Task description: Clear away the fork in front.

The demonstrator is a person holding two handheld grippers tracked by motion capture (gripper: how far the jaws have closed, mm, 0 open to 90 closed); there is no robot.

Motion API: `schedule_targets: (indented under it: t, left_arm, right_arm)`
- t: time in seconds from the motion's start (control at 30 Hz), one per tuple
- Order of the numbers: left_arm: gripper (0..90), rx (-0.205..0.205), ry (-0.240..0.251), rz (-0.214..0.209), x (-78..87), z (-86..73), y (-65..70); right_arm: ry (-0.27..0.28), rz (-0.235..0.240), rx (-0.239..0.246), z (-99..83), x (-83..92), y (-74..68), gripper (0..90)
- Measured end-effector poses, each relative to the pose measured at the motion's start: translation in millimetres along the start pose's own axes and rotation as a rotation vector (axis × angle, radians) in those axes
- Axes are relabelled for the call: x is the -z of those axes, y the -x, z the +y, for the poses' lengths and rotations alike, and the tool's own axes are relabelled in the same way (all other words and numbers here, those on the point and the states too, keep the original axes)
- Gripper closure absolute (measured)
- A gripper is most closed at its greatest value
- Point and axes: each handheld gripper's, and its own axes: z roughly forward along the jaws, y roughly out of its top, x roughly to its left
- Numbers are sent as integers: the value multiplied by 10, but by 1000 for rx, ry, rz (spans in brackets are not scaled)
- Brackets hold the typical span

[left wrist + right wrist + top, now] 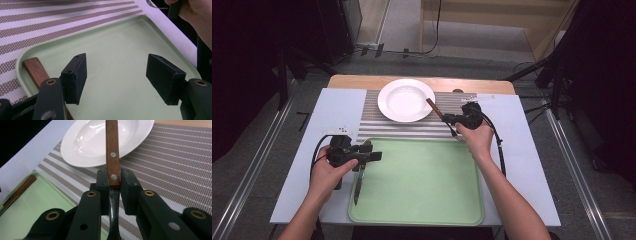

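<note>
The right gripper (112,183) clamps a wooden-handled utensil (111,152) at the handle's base, over the striped mat beside the white plate (406,100). That narrow grip could let it swivel or slip — the left gripper (116,80) gapes empty over the green tray (422,180), near a knife (358,181).

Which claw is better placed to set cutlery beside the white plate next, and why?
The right claw: it is shut on a wood-handled utensil beside the plate. The left claw is open over the green tray.
</note>
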Motion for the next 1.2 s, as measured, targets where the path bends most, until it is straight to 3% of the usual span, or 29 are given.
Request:
schedule_targets:
  t: [0.3, 0.5, 0.93, 1.2]
  left_arm:
    - [329, -21, -15, -2, -76, 196, 40]
    - [330, -13, -17, -3, -131, 319, 45]
    - [360, -43, -23, 7, -271, 516, 92]
    - [359, -23, -26, 12, -340, 652, 160]
  right_arm:
    - [13, 8, 29, -94, 125, -123, 768]
    - [30, 29, 27, -172, 184, -191, 768]
    - [47, 80, 28, -279, 199, -340, 767]
    - [59, 88, 35, -320, 185, -438, 767]
